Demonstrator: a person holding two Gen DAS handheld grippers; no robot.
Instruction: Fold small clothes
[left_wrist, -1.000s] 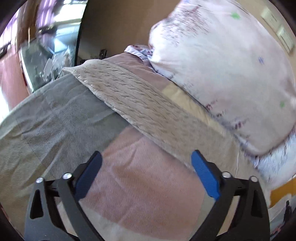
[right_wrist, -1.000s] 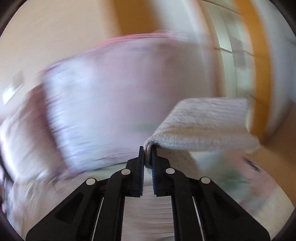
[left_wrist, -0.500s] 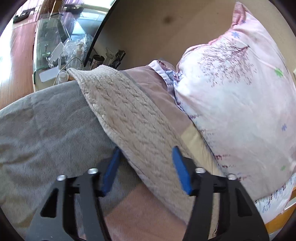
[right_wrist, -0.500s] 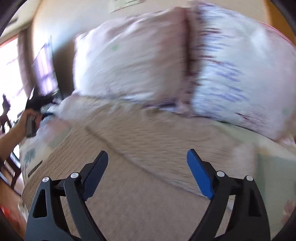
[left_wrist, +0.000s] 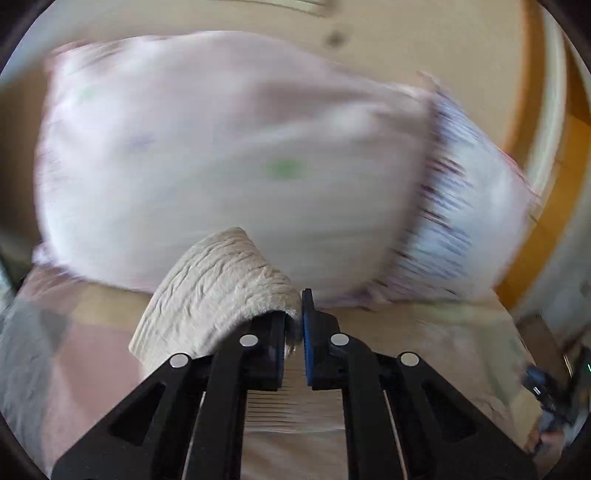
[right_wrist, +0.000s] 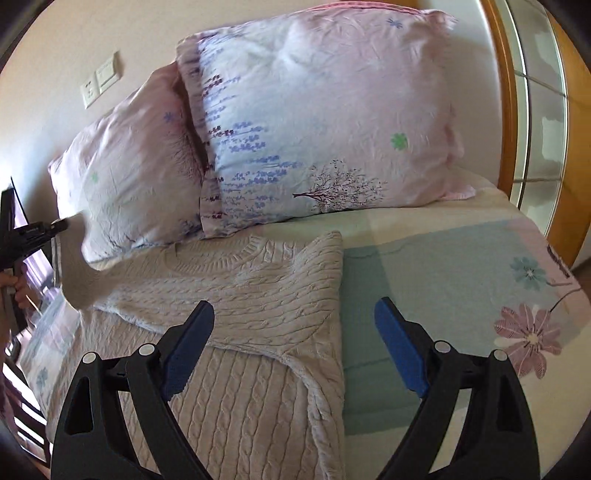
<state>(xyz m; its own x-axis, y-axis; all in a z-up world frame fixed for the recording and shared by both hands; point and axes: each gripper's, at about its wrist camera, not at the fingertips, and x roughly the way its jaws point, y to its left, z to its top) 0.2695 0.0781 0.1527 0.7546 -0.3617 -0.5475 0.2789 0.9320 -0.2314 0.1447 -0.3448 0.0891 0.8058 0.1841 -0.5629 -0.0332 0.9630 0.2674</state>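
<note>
My left gripper (left_wrist: 293, 328) pinches the sweater (right_wrist: 240, 295) sleeve cuff, lifted ahead. My right gripper (right_wrist: 295, 354) hangs spread above its folded side. Knit looks soft, floppy; grip the edges.

pillows (left_wrist: 229, 155) motion-blurred in left view, sweater (right_wrist: 236, 295) hem cut off below

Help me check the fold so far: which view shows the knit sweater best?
The right wrist view: the sweater lies sharp on the bed, one sleeve folded over. The left wrist view shows only the part pinched by the left gripper.
</note>
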